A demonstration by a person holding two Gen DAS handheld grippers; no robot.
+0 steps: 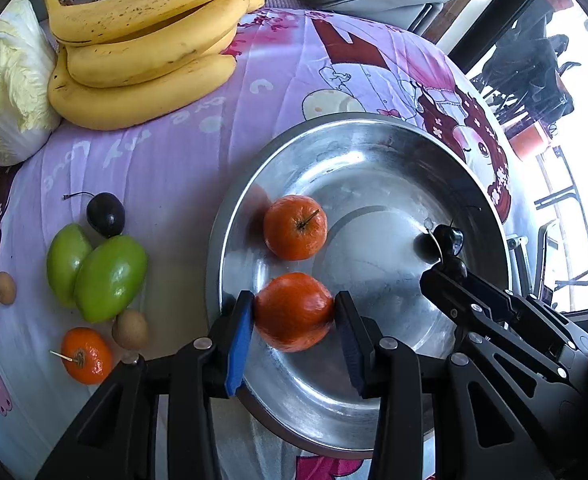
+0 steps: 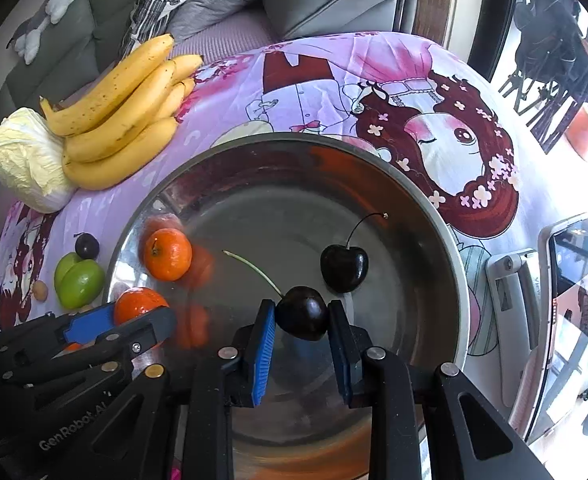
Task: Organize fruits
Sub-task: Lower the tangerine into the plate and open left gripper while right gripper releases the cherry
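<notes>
A large steel bowl (image 1: 374, 148) (image 2: 434, 216) sits on the purple cartoon cloth. My left gripper (image 1: 294, 314) is shut on an orange tangerine (image 1: 294, 310) over the bowl's near left side; a second tangerine (image 1: 296, 226) (image 2: 167, 254) lies inside just beyond it. My right gripper (image 2: 301, 314) is shut on a dark cherry (image 2: 302, 312) with a long stem, over the bowl's middle. Another cherry (image 2: 344, 266) (image 1: 448, 238) rests on the bowl's floor. In the left wrist view the right gripper (image 1: 450, 270) reaches in from the right.
Left of the bowl lie two green fruits (image 1: 97, 276), a dark cherry (image 1: 105, 214), a tangerine (image 1: 87, 355) and two small brown fruits (image 1: 130, 329). A banana bunch (image 1: 141, 48) and a cabbage (image 1: 9, 84) sit at the far left. A phone on a stand (image 2: 566, 280) is right of the bowl.
</notes>
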